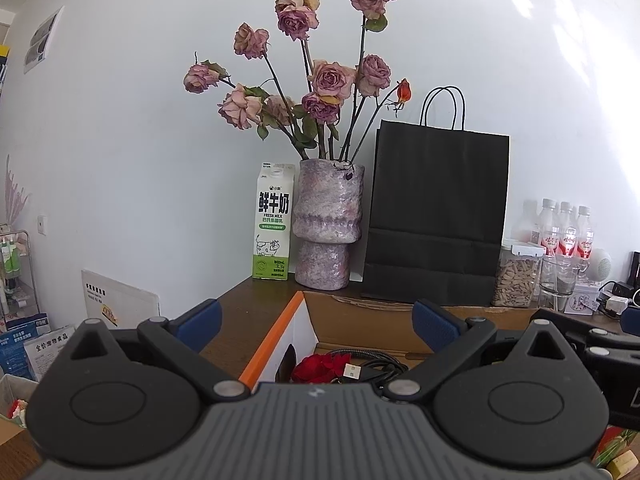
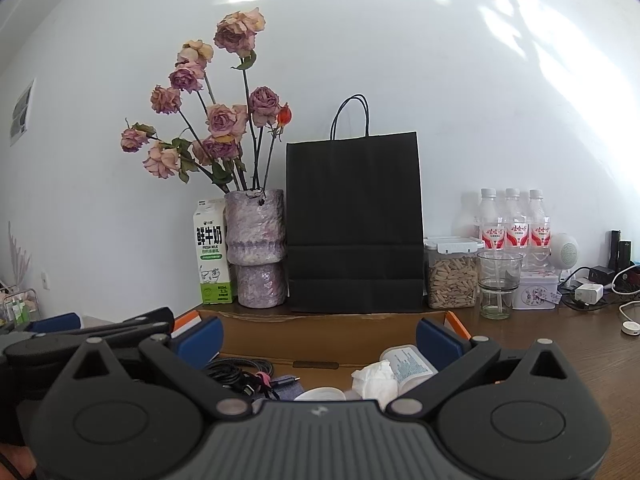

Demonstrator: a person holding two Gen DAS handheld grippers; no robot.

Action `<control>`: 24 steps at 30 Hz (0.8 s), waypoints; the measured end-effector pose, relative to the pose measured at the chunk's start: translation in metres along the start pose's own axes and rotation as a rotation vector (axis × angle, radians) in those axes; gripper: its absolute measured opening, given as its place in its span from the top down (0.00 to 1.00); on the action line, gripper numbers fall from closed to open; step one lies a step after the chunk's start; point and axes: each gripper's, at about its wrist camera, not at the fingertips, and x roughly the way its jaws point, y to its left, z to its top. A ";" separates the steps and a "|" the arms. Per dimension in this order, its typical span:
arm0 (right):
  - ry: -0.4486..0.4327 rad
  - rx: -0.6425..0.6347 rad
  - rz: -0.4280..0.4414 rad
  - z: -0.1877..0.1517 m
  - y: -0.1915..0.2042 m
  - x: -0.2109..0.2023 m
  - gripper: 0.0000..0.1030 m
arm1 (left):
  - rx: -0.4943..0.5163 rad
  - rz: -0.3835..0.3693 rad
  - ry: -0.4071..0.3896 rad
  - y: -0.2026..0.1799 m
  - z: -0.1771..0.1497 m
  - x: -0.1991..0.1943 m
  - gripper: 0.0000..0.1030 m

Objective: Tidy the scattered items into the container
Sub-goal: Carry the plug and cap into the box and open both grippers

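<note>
A cardboard box (image 1: 360, 328) with an orange-edged flap (image 1: 272, 344) sits on the brown table just in front of both grippers. Inside it lie a red rose (image 1: 320, 368), a black coiled cable (image 1: 380, 364) with a USB plug, a crumpled white tissue (image 2: 374, 380) and a white labelled bottle (image 2: 408, 362). The box (image 2: 320, 332) also holds the cable (image 2: 236, 368) on its left side. My left gripper (image 1: 316, 320) is open above the box's left part, nothing between its fingers. My right gripper (image 2: 319, 338) is open over the box's middle, also holding nothing.
Along the wall stand a milk carton (image 1: 274, 222), a purple vase of dried roses (image 1: 326, 224), a black paper bag (image 1: 438, 216), a jar of seeds (image 2: 452, 276), a glass (image 2: 498, 284), three bottles (image 2: 516, 224), a tin, chargers and cables (image 2: 588, 292).
</note>
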 end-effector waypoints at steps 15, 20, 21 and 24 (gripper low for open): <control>0.007 -0.007 -0.008 -0.005 -0.004 -0.009 0.00 | 0.018 -0.019 0.010 0.002 -0.005 -0.008 0.00; 0.011 -0.016 -0.007 -0.009 -0.006 -0.012 0.00 | 0.026 -0.028 0.004 0.003 -0.006 -0.012 0.00; 0.011 -0.020 -0.005 -0.009 -0.006 -0.013 0.00 | 0.031 -0.026 0.003 0.002 -0.007 -0.013 0.00; 0.009 -0.033 -0.001 -0.011 -0.006 -0.016 0.00 | 0.042 -0.026 0.004 0.002 -0.009 -0.015 0.00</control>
